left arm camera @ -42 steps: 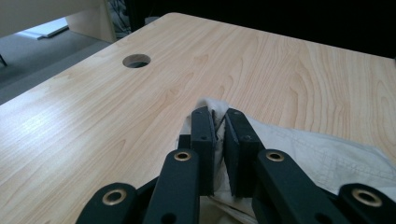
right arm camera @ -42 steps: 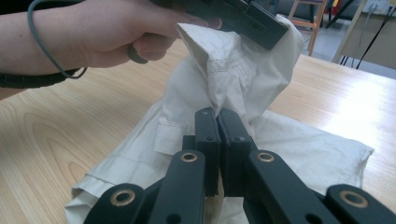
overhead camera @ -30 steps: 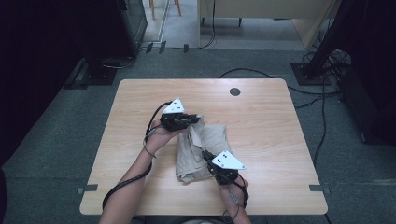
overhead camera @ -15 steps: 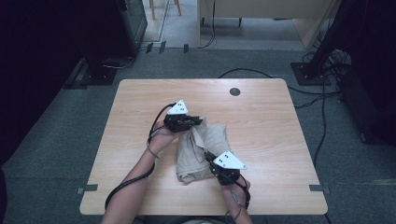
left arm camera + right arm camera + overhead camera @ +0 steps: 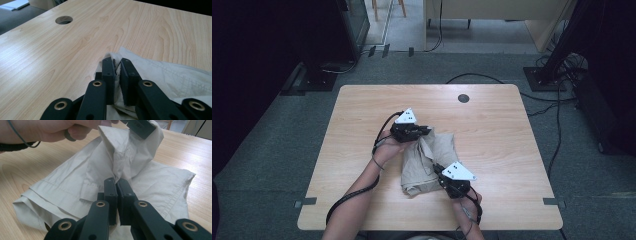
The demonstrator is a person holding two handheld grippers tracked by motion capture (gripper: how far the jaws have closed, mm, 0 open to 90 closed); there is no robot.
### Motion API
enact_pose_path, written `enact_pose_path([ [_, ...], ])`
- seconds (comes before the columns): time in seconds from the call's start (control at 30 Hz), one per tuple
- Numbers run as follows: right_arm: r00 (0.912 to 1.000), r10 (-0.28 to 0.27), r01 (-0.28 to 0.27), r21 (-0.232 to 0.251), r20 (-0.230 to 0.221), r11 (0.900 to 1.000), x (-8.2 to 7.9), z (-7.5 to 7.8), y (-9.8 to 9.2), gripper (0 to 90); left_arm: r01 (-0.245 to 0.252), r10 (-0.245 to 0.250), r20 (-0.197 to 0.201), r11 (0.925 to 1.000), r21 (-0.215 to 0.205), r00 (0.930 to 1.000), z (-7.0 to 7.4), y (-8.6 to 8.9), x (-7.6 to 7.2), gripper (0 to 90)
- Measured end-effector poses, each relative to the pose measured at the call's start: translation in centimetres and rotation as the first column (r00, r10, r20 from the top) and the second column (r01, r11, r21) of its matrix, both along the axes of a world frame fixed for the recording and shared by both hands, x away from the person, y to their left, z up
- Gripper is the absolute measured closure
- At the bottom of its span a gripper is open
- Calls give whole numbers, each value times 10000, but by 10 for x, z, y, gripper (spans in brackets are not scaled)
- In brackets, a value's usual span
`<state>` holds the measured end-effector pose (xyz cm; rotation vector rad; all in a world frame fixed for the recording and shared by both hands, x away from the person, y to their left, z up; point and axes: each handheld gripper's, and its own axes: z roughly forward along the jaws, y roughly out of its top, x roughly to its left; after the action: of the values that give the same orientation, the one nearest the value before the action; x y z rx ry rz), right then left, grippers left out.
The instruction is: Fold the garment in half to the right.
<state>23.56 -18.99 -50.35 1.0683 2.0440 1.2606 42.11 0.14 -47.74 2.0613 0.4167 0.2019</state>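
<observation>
On the wooden table (image 5: 362, 130), the left gripper (image 5: 422, 132) sat at the beige shirt's (image 5: 437, 155) eleven o'clock edge, jaws clamped on a raised fold of cloth. The shirt lay crumpled just below the table's centre. The right gripper (image 5: 438, 171), at its five o'clock, pinched another fold tight.

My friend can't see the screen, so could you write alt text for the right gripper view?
Two black jaws of the right gripper are shut on a fold of a beige garment lying crumpled on a light wooden table. Farther off, a hand with the left gripper lifts another part of the cloth.
</observation>
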Motion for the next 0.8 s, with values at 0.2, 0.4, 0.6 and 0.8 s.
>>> enact_pose_path([
  [0.2, 9996, 19, -21, -65, -278, 10000, 2, -2, -3, 865, -103, 104, -34, 9997, 208, 9999, -3, -5, 1, 826],
  [0.4, 9986, -10, 7, -56, -535, 10000, 4, -3, -8, 861, -176, 177, -21, 9994, 306, 9998, -4, -8, 2, 820],
  [0.6, 9978, -89, 85, -60, -664, 9999, 4, -3, -11, 861, -277, 280, -163, 9995, 164, 9995, -5, -10, 2, 797],
  [0.8, 9979, -30, 19, -179, -649, 9998, 3, -2, -12, 823, -170, 170, -164, 9999, -20, 9997, -5, -9, 2, 762],
])
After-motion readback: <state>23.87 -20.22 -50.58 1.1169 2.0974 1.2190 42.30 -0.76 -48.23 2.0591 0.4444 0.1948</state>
